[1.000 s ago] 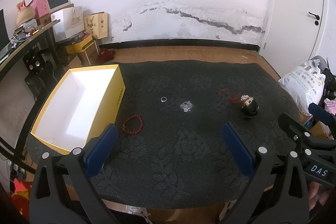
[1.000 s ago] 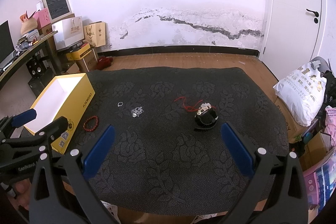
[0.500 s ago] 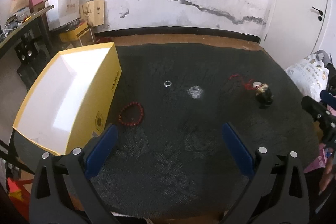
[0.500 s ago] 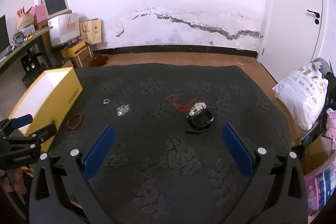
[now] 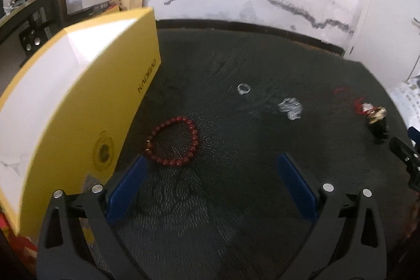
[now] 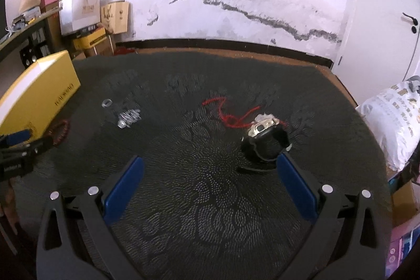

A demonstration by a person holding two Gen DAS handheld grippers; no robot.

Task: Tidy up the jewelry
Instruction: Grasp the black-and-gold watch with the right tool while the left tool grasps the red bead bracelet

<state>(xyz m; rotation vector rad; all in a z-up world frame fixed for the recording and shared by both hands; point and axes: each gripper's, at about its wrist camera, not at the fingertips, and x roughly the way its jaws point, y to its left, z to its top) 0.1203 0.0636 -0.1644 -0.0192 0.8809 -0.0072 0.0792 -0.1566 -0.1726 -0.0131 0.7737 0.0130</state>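
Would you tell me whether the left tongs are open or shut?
Open: the left tongs show blue pads spread wide, nothing between them.

Probably a lived-in home room, cracked damp-stained wall (image 6: 262, 15), cluttered shelf of boxes (image 6: 81, 9), door (image 6: 388, 17), wood floor (image 6: 236, 53)

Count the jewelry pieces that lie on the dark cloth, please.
5, none hidden as far as I see: red bracelet beside the yellow box, ring mid-cloth, silver piece next to it, red cord, watch on the right.
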